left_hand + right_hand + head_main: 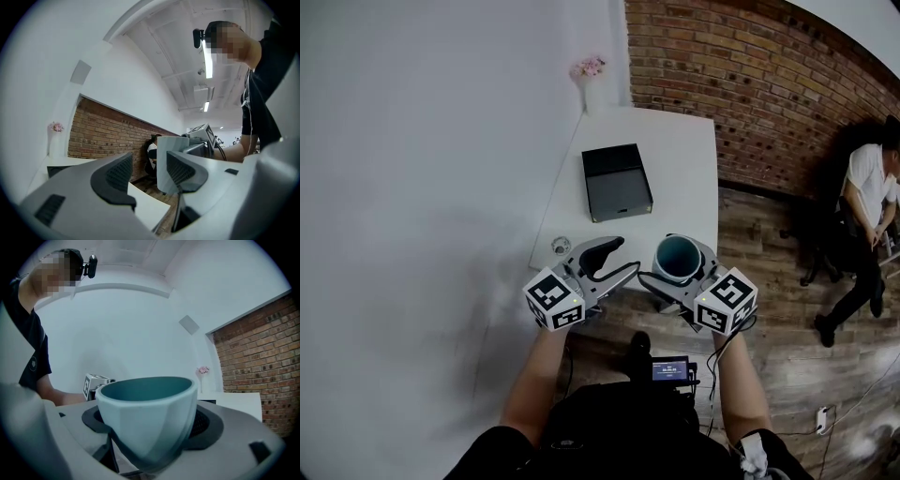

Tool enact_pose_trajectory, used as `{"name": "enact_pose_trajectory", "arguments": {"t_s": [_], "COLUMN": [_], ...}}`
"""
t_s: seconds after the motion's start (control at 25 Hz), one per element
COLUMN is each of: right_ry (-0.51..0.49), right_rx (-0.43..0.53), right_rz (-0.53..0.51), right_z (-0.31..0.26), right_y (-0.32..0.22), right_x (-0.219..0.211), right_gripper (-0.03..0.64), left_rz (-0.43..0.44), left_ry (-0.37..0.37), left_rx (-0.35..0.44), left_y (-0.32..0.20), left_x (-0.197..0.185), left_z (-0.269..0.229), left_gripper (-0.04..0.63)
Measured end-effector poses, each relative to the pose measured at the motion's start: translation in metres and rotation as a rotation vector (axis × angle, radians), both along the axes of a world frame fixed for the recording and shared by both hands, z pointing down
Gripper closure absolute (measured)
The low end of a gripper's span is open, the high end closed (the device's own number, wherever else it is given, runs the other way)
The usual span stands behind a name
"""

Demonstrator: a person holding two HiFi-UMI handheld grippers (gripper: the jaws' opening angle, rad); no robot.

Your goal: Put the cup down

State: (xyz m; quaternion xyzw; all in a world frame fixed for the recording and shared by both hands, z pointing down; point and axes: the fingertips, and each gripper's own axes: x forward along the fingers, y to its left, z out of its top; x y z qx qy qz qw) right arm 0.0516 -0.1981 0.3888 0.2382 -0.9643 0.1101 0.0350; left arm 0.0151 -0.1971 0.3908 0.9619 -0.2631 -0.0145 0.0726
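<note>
My right gripper (683, 266) is clamped on the cup (147, 413), holding it upright at the table's (684, 178) near edge so I can set it straight down. My left gripper (619, 255) has its jaws apart with nothing in them, parked beside it out of the way.

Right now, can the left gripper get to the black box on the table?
Probably yes. The left gripper is open and empty, and only bare white table lies between it and the black box.
</note>
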Motion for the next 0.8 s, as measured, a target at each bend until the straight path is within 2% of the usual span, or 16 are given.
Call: {"name": "enact_pose_trajectory", "arguments": {"t_s": [0.4,0.8], "right_ry": [-0.007,-0.001], "right_rx": [-0.010,-0.027], "right_rz": [-0.051,-0.096], "right_z": [0.002,0.014], "right_y": [-0.067,-0.098], "right_x": [0.021,0.009], "right_gripper": [0.198,0.198], "left_rz": [-0.036,-0.080], "left_ry": [-0.014,-0.034], "left_rx": [-0.006,-0.026], "left_y": [-0.066,-0.096], "left_x": [0.023,0.011], "left_z": [-0.001,0.011], "left_gripper": [0.362,0.361]}}
